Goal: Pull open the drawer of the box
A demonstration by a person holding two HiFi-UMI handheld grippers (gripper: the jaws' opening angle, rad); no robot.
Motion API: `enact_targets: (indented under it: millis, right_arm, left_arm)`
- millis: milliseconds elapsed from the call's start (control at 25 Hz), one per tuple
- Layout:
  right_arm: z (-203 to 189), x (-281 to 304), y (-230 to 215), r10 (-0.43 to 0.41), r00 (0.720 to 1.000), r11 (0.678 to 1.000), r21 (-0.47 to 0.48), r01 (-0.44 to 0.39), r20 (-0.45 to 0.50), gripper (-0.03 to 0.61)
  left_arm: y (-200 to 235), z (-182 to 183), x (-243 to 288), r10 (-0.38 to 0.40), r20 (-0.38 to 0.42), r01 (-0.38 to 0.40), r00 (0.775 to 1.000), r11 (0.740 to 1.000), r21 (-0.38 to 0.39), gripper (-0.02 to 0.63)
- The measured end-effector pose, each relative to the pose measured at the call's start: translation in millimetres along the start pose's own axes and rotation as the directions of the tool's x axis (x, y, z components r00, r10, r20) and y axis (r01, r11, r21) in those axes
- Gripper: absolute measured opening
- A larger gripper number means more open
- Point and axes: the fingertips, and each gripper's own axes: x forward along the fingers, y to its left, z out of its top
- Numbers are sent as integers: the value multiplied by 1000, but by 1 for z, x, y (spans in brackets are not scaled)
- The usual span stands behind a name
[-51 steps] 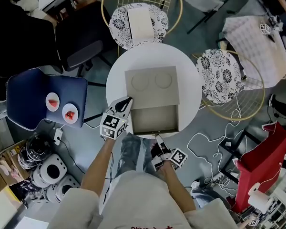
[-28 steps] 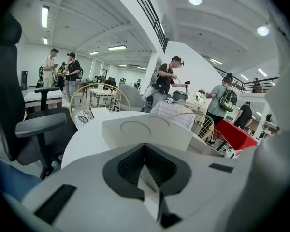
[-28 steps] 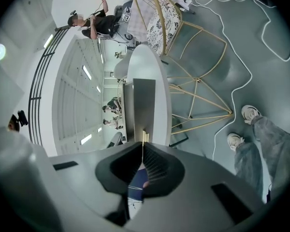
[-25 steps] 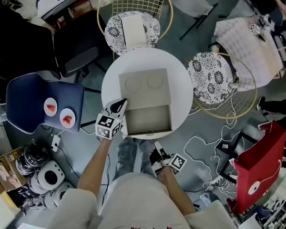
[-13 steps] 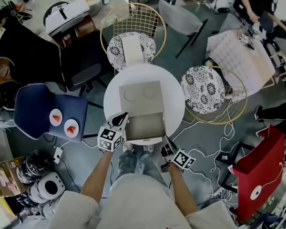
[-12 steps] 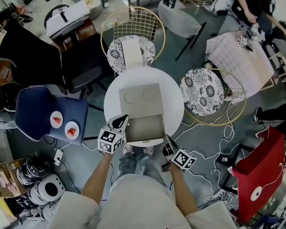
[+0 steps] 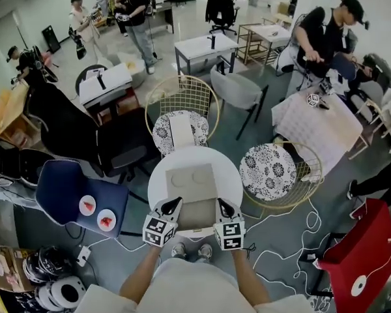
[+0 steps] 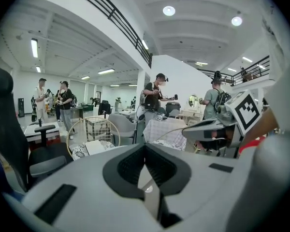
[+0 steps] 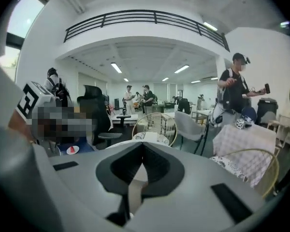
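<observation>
Head view, lower centre of frame: box [image 7: 191,177] sits on the round white surface [image 7: 158,184], two circles on its lid. Drawer [image 7: 199,214] is pulled out toward me, at the near edge of the surface, inside looks bare.

My left gripper [image 7: 174,203] is at the drawer's left side, jaws pressed together, nothing in them; the left gripper view shows the tips meeting with only the room behind. My right gripper [image 7: 221,205] is at the drawer's right side, jaws also pressed together and empty; the right gripper view shows the same closed pinch. I can't tell whether either tip touches the drawer. Both point up-frame, marker cubes nearest me, forearms coming in from the bottom edge.

Around it: wire chair [image 7: 182,103] just above the surface, with a patterned cushion and a white flat item [image 7: 180,130] on it. Second patterned seat [image 7: 267,171] right of the surface. Blue chair [image 7: 78,194] at lower left with two small plates [image 7: 96,212]. Red object [image 7: 362,259] at lower right, cables on the floor near it. Several people stand or sit in the upper part of frame.
</observation>
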Motion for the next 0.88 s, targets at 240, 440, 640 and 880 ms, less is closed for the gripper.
enact_targets:
  millis: [240, 440, 640, 880]
  right_arm:
    - [19, -5, 25, 80, 996, 997, 19, -80, 45, 15]
    - [5, -22, 49, 114, 992, 993, -18, -113, 47, 15]
    - [-6, -47, 68, 118, 992, 993, -21, -117, 41, 15]
    - [-15, -76, 113, 113, 992, 994, -16, -113, 46, 15]
  left_arm:
    - [-22, 14, -8, 0, 44, 0, 999, 1000, 7, 12]
    - [-33, 6, -17, -4, 54, 4, 999, 1000, -3, 11]
    - [-48, 2, -34, -29, 66, 29, 997, 1000, 2, 11]
    - [-57, -13, -88, -36, 70, 35, 997, 999, 13, 12]
